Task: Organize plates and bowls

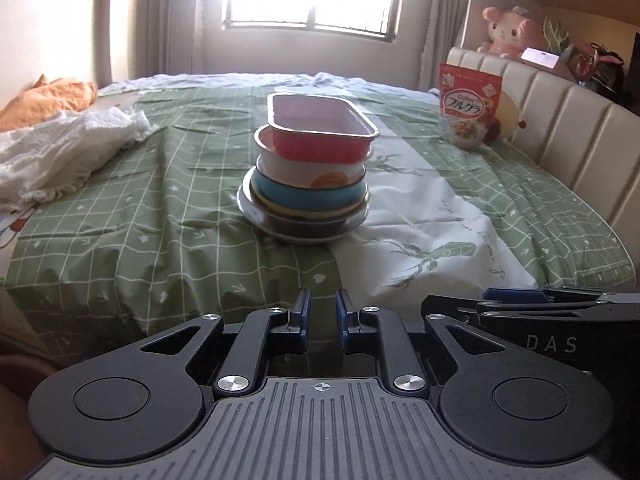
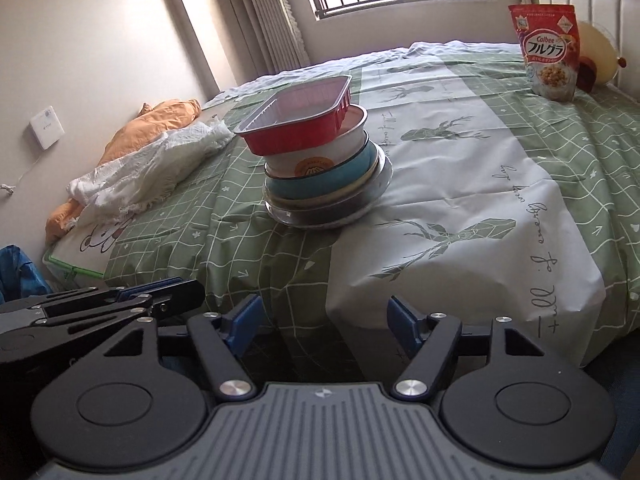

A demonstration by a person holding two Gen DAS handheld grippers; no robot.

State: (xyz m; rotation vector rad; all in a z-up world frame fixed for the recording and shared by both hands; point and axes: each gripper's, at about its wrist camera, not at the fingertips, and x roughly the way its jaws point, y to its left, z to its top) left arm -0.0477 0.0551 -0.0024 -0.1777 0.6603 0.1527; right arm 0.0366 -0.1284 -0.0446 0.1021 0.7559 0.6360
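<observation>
A stack of dishes stands in the middle of the bed. A red rectangular foil tray [image 1: 320, 128] [image 2: 298, 120] lies on top. Under it are a white bowl with an orange emblem [image 1: 312, 170] [image 2: 316, 156], a light blue bowl [image 1: 312, 198] [image 2: 324, 184], a dark dish, and a white plate [image 1: 256, 212] [image 2: 380, 184] at the bottom. My left gripper [image 1: 322, 312] is nearly shut and empty, well short of the stack at the bed's near edge. My right gripper [image 2: 324, 322] is open and empty, also short of the stack.
The bed has a green checked and white cover [image 1: 140, 208] [image 2: 500, 184]. A red cereal bag [image 1: 468, 106] [image 2: 550, 50] stands at the far right by the padded headboard [image 1: 580, 140]. White and orange cloths [image 1: 60, 140] [image 2: 144, 160] lie at the left. A pink plush toy [image 1: 508, 32] sits behind the headboard.
</observation>
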